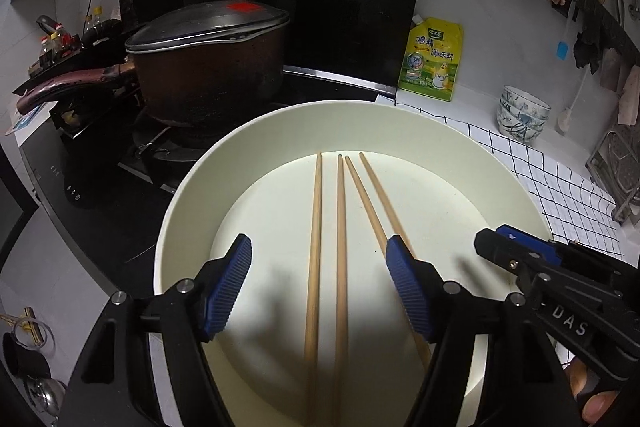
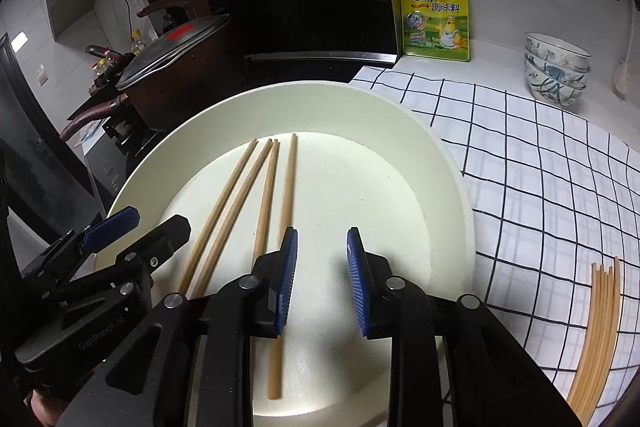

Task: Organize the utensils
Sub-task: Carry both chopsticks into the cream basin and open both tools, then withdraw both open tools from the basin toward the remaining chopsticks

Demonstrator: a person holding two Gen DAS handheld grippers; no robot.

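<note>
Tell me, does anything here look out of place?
Slightly. Four chopsticks lie loose on a plate, fanned apart rather than paired, while more chopsticks sit separately on the checked cloth.

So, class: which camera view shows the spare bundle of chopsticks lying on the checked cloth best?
The right wrist view. The bundle of chopsticks lies there on the checked cloth, right of the plate. The left wrist view does not show it at all, only the four chopsticks on the plate.
</note>
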